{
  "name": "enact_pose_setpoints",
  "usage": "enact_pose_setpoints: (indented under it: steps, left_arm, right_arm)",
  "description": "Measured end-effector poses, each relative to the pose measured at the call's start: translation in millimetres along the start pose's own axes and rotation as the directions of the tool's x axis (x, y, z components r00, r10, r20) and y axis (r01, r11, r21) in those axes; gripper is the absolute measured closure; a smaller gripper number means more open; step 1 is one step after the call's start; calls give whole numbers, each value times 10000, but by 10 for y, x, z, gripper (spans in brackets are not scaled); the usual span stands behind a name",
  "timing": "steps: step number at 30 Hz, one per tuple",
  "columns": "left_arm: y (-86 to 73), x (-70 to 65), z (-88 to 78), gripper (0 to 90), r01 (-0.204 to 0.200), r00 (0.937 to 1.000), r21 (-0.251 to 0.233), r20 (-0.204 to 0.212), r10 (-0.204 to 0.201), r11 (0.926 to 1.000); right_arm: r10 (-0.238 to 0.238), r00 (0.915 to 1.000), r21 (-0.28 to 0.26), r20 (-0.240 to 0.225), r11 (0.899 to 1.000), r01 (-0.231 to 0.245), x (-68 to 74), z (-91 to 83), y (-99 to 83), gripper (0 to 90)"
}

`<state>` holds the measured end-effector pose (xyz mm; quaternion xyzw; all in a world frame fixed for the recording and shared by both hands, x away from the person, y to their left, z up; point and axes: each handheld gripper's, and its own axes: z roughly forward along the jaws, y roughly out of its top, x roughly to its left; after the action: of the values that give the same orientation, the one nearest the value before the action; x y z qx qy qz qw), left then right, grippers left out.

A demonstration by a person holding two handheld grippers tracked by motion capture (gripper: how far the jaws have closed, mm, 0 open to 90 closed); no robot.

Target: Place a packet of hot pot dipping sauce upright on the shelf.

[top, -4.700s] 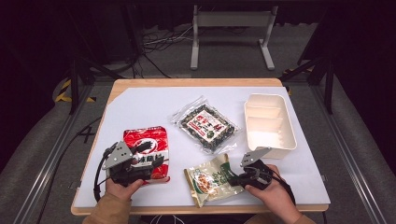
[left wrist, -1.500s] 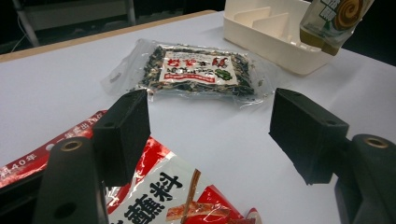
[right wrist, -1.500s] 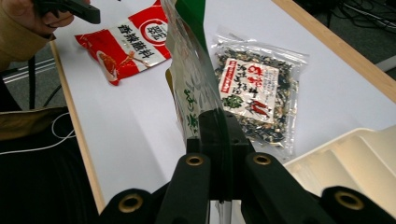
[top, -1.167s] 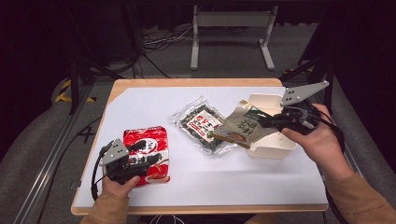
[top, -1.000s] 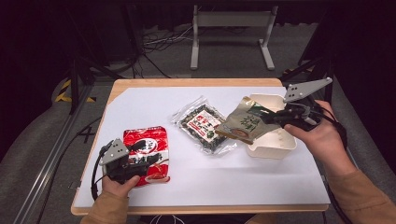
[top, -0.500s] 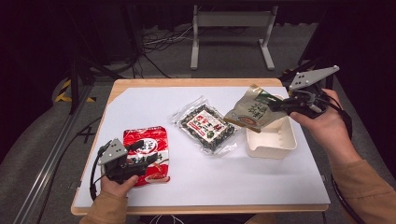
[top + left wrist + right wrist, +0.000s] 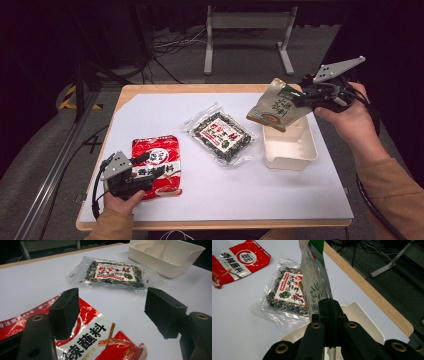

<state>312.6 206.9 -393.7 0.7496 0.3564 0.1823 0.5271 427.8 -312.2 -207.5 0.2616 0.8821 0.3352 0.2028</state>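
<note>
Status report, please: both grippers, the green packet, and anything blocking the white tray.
Right gripper shut on green packet, held above white tray. Left gripper open over red packet. Tray looks unobstructed; clear seaweed packet lies beside it.

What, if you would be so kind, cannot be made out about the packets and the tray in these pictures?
- Green packet, right gripper view: seen edge-on, top cut off by the frame; its front print is unreadable.
- White tray, high view: the far compartments are hidden behind the hanging packet.
- Red packet, left gripper view: cut off by the bottom edge and partly covered by the left gripper.
- Seaweed packet: small print too fine.
</note>
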Motion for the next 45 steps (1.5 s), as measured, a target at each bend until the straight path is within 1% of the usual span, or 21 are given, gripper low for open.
enact_pose_setpoints:
  steps: [4,5,7,10,11,12,16,20,27,29,32,34,37,38,41,45]
  left_arm:
    - [-5,-3,-7,285,50,10000,-5,-6,-50,10000]
    - [-4,-2,-8,285,52,10000,4,9,-52,10000]
    - [-4,-1,-8,285,56,10000,3,13,-56,10000]
    - [-1,5,-2,284,7,10000,28,25,-7,10000]
    - [1,8,2,284,-16,10000,4,12,16,10000]
    - [2,6,6,285,29,10000,-10,12,-29,10000]
    - [10,6,25,284,-26,10000,56,82,25,10000]
    - [14,6,36,284,-40,9999,25,120,40,10000]
    - [15,7,36,284,-46,9999,49,139,45,10000]
    - [11,4,33,285,-10,9999,25,154,10,10000]
    - [-2,2,7,286,39,9999,8,96,-40,10000]
    - [-3,6,-5,286,3,10000,39,75,-3,10000]
    - [-18,1,-36,285,119,9999,27,-14,-119,9999]
    - [-21,4,-41,285,57,10000,17,-46,-57,10000]
    - [-41,1,-75,285,150,9998,-8,-130,-150,9999]
    - [-54,4,-110,285,202,9996,-29,-220,-203,9998]
  right_arm:
    - [99,9999,56,56,9999,-99,-93,-2,12,895]
    - [184,9998,52,82,9998,-184,-127,1,9,895]
    - [137,9998,37,130,9999,-137,-188,6,0,895]
    - [57,9994,77,330,10000,-60,-276,8,-14,895]
    - [57,9994,77,330,10000,-60,-276,8,-14,895]
    - [52,9992,92,395,9999,-56,-306,7,-18,895]
    - [148,9981,164,599,9997,-158,-416,-1,-38,895]
    - [220,9967,146,785,9996,-232,-528,2,-67,895]
    - [-17,9947,180,1030,9998,-2,-679,33,-122,895]
    - [-71,9945,211,1044,9998,50,-698,41,-129,895]
    - [-230,9945,254,1026,9995,205,-778,75,-154,895]
    - [-247,9945,240,1020,9995,223,-793,84,-158,895]
    - [-406,9942,247,998,9990,383,-843,127,-174,895]
    - [-477,9939,310,993,9985,448,-857,149,-177,895]
    - [-665,9925,534,1028,9967,612,-894,203,-179,895]
    - [-652,9924,742,1045,9956,576,-926,264,-192,895]
